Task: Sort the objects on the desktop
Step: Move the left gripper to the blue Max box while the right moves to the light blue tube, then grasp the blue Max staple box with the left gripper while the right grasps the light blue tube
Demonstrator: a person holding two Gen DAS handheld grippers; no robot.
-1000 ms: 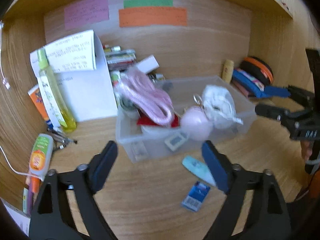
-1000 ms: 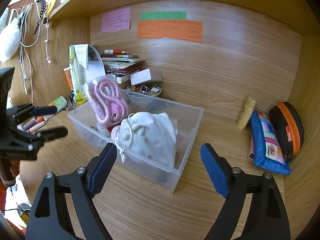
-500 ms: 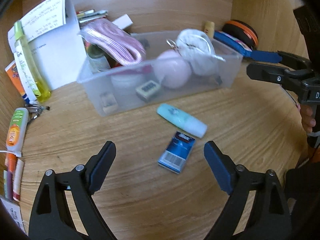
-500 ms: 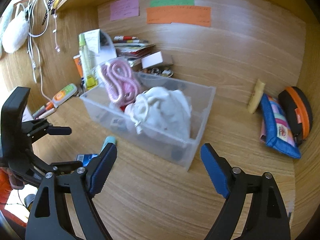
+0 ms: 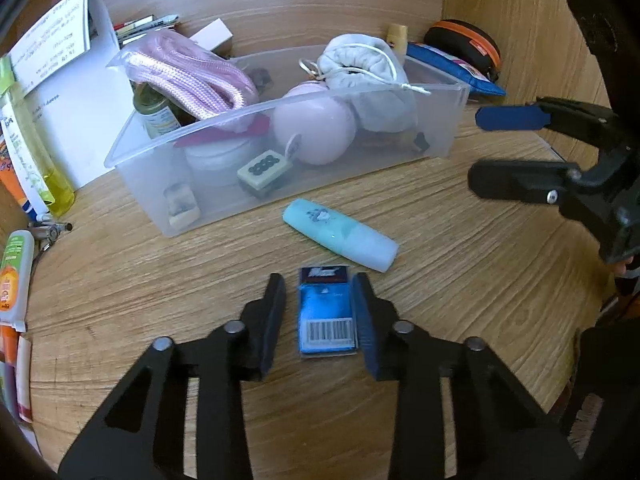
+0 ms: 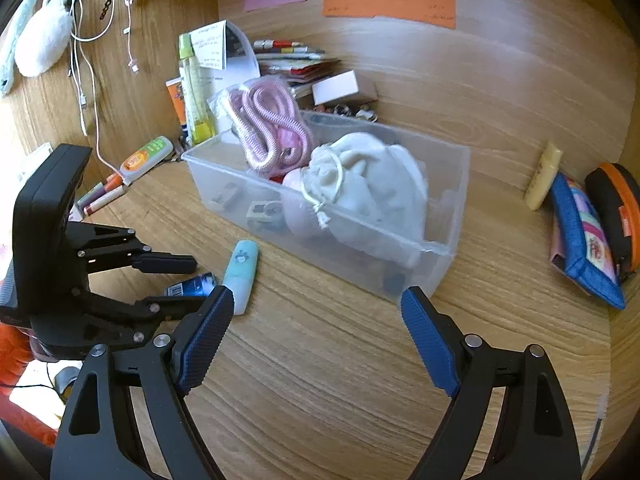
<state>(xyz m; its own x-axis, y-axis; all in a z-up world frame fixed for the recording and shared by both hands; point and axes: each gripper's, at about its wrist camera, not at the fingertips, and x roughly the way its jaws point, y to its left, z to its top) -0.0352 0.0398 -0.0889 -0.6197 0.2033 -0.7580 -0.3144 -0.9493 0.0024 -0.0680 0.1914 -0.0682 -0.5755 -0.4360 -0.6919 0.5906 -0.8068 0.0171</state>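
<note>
A small blue packet with a barcode (image 5: pixel 326 314) lies flat on the wooden desk. My left gripper (image 5: pixel 320 300) straddles it, jaws narrowed; the right finger touches its edge, the left stands a small gap away. A light blue tube (image 5: pixel 340 233) lies just beyond it. A clear plastic bin (image 5: pixel 360 168) holds a pink rope, a white drawstring pouch and a pink ball. My right gripper (image 6: pixel 316 312) is open and empty, in front of the bin (image 6: pixel 440 256). The packet (image 6: pixel 192 285) and the left gripper (image 6: pixel 176 280) also show in the right wrist view.
A yellow bottle (image 5: pixel 36 160), papers and tubes (image 5: pixel 14 272) stand at the left. A blue pouch (image 6: pixel 580 236), an orange-trimmed case (image 6: pixel 616 204) and a yellow tube (image 6: pixel 542 176) lie at the right. Books and a white box (image 6: pixel 336 86) sit behind the bin.
My left gripper has moved down and forward to the blue packet and narrowed its jaws around it. My right gripper has drawn back slightly and stays open.
</note>
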